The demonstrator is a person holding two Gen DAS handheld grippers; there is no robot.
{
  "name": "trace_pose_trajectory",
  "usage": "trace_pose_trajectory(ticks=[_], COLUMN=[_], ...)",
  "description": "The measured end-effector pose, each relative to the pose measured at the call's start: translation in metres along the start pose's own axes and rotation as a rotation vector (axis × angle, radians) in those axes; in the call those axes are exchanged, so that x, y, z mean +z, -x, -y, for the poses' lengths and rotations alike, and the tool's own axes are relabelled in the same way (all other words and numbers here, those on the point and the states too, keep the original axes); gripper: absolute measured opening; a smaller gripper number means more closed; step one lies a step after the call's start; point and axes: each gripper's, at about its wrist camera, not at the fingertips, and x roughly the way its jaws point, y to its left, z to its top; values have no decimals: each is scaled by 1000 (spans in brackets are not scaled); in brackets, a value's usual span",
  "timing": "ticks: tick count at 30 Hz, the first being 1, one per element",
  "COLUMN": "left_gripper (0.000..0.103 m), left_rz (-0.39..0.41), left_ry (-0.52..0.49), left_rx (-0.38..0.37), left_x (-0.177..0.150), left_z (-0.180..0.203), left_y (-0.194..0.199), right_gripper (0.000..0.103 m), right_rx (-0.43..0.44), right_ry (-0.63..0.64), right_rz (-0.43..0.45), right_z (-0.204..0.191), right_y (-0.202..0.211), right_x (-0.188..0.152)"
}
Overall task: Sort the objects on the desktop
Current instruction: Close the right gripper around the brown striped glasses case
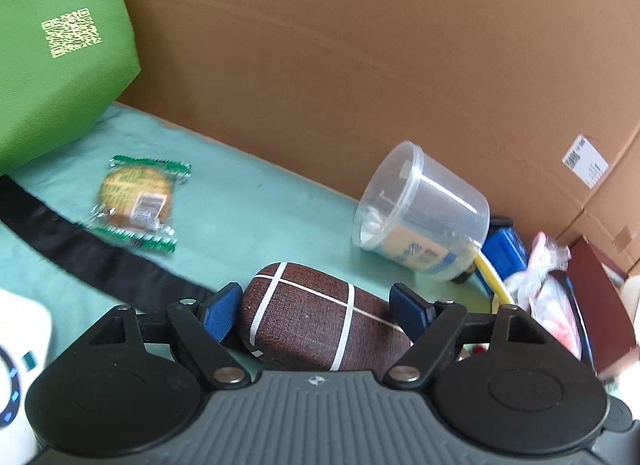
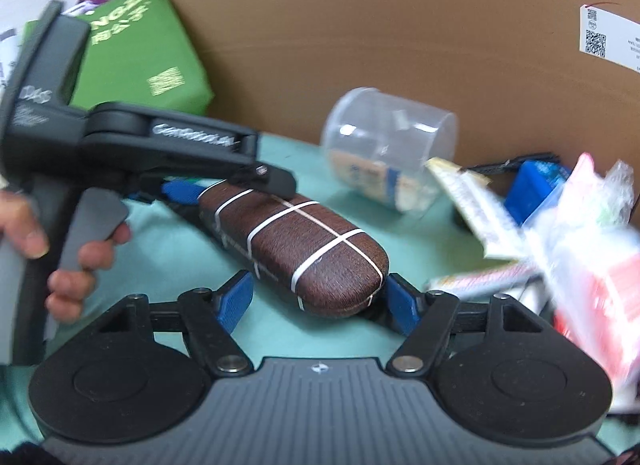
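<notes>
The long brown case with white bands (image 2: pixel 294 247) lies on my green cloth table (image 1: pixel 240 205), one end between each gripper. My left gripper (image 1: pixel 316 311) and right gripper (image 2: pixel 320 299) are both open around it, and I see small gaps at the blue pads, so I think nothing is held yet. The wrapped round cookie (image 1: pixel 138 201), tipped clear plastic tub (image 1: pixel 420 209) and packet pile (image 2: pixel 560 233) are still unsorted, so most work is left.
</notes>
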Motion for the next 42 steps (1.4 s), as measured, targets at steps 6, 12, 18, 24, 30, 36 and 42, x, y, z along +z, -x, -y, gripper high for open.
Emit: trace_pose_trajectory(ticks=[6,12,18,24,30,36,42], left_gripper=[83,83,85,86,78,70,75], left_rz=[-31,-57,-82,-119,-132,-147,-159], left_ry=[-37,-83,47,87,34,-67,-91], left_rx=[-27,-69,1,-25,-51,-97,-107], left_x=[-21,-44,-53,-66,-63,-60,-59], left_z=[11,34,27,27,48,86,89], left_y=[16,26,45,66,47,21,17], right_gripper=[71,71,71,72,69,59,65], right_rx=[29,22,-15,73,95,99,14], right_ry=[-25,-46,5,76,106,60,24], right_rz=[-15,-31,-17,5,-32,-68,-67], right_z=[-18,-18,-10,-4,-5,-9,-9], right_y=[31,68,91,81,55,73,72], right_x=[-23,-44,-55,-46,-41,-51,-46])
